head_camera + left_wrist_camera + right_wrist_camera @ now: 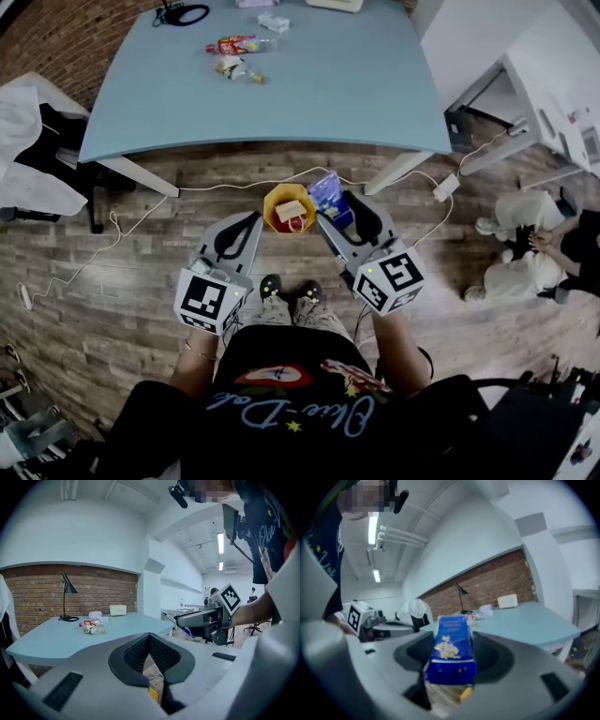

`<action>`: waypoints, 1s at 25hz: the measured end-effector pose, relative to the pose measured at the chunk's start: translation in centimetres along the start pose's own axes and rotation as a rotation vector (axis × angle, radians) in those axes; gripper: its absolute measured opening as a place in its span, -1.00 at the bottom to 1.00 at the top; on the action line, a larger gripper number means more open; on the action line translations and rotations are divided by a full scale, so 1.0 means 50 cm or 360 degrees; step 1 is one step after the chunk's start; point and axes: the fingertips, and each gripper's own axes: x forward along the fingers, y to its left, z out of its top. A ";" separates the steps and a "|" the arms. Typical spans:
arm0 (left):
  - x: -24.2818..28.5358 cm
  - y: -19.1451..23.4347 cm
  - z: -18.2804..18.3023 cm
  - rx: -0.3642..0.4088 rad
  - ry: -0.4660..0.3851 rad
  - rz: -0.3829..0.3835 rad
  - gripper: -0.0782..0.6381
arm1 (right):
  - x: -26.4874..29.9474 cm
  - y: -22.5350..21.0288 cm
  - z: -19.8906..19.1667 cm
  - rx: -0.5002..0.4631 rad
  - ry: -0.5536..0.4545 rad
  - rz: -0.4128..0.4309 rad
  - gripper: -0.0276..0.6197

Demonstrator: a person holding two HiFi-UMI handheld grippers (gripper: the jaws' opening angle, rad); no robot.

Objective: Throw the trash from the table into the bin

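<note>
Over the floor just beside the yellow bin (268,204), the right gripper (452,641) is clamping a blue packet (450,656) across its flat faces. It is looking light, thin-walled and crushable, so a gentle mid-body hold is suiting it. The left gripper (149,637) is hanging closed, empty.

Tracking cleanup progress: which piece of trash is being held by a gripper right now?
The blue packet, clamped in the right gripper near the yellow bin. The red-labelled bottle and the crumpled wrapper lie on the table.
</note>
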 end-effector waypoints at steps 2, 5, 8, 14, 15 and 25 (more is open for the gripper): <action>0.006 0.004 -0.007 -0.0041 0.0020 0.0004 -0.76 | 0.008 -0.008 -0.017 0.0014 0.0028 -0.0017 -0.09; 0.017 0.018 -0.023 -0.0083 0.0033 0.0000 -0.76 | 0.029 -0.021 -0.045 0.0040 0.0073 -0.0036 -0.09; 0.027 0.033 -0.052 -0.0147 0.0045 -0.0009 -0.76 | 0.054 -0.035 -0.079 0.0042 0.0129 -0.0059 -0.09; 0.054 0.072 -0.120 -0.0185 0.0097 0.0036 -0.76 | 0.082 -0.069 -0.142 0.0032 0.0218 -0.0107 -0.09; 0.054 0.077 -0.129 -0.0198 0.0100 0.0043 -0.76 | 0.083 -0.068 -0.155 0.0045 0.0232 -0.0112 -0.09; 0.070 0.094 -0.233 -0.0249 0.0150 0.0071 -0.76 | 0.109 -0.071 -0.279 0.0125 0.0341 -0.0124 -0.09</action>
